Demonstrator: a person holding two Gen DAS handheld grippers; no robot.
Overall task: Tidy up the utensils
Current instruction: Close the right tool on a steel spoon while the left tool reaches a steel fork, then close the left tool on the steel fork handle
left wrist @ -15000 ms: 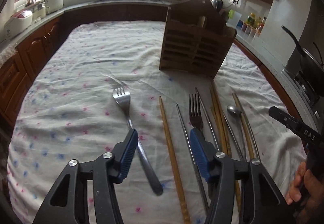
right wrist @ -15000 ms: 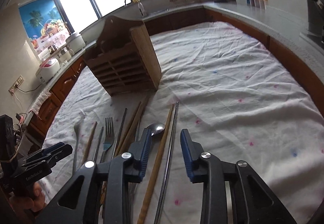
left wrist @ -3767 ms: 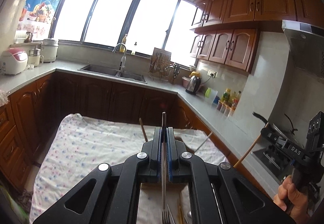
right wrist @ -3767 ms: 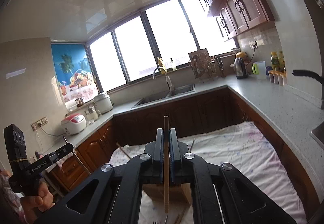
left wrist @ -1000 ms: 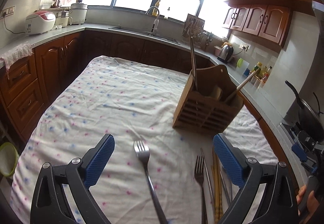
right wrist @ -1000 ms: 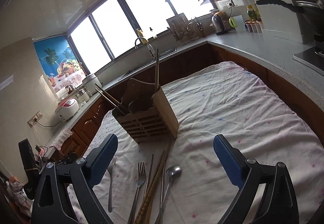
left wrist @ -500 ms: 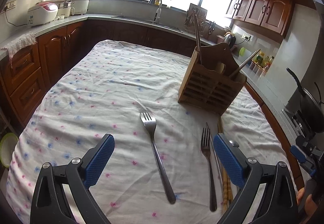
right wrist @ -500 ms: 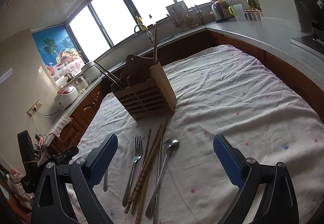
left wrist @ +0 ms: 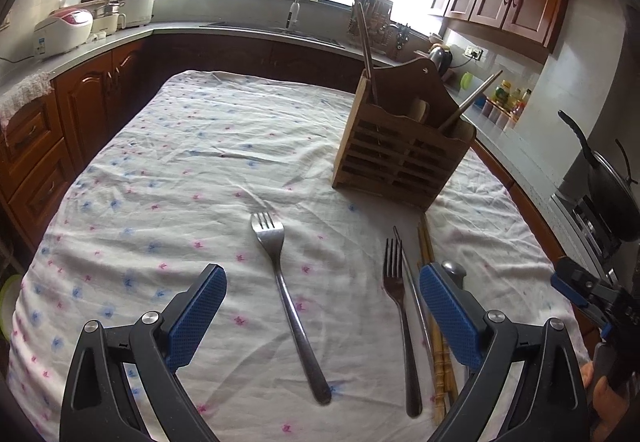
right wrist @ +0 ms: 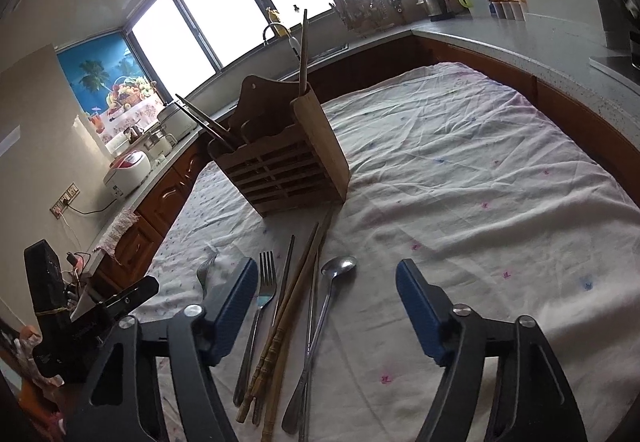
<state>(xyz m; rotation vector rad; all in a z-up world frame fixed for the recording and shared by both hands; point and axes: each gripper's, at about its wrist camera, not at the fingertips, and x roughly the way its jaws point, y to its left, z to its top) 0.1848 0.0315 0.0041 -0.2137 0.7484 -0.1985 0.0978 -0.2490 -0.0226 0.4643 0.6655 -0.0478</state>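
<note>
Blue-padded left gripper (left wrist: 323,312) and right gripper (right wrist: 323,306), both spread wide and holding nothing, over lower frame: lone fork (left wrist: 286,294) centre, second fork (right wrist: 256,312), wooden chopsticks (right wrist: 288,306), spoon (right wrist: 320,316) alongside; wooden utensil holder (left wrist: 400,150) upper right, on floral tablecloth (left wrist: 180,162).

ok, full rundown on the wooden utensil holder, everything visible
The wooden utensil holder is a light-brown slatted box with a taller arched back panel carrying a small hole. It stands upright on the floral tablecloth, past the loose forks and chopsticks. Compartments hold one chopstick near vertical, a second leaning outward, and a rounded wooden handle. Neither tool touches it.
</note>
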